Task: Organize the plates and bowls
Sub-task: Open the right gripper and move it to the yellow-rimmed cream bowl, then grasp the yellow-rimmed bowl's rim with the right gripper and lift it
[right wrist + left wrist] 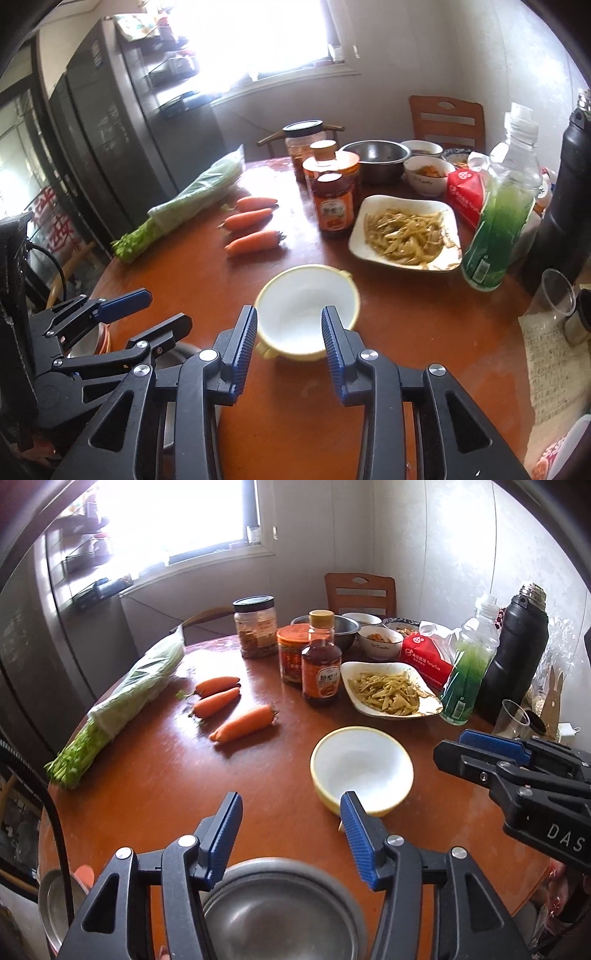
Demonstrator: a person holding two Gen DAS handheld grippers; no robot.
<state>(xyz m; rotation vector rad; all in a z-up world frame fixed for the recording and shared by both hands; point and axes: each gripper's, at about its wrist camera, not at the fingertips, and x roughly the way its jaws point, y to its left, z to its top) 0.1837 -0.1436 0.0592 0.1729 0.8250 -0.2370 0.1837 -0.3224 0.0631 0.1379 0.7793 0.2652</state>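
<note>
Nearest the left wrist camera sits a grey round metal pot [280,912], under the spread left hand-held gripper [291,805]; the round brown wooden counter [155,775] carries a yellow-rimmed white bowl [306,314], empty; the right hand-held gripper [290,317] hangs spread around its near rim; three orange carrots [255,221] lie beyond.

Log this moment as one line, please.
phase: reaching | left gripper: open, above metal bowl | right gripper: open, nearing empty yellow bowl | nothing held | table
</note>
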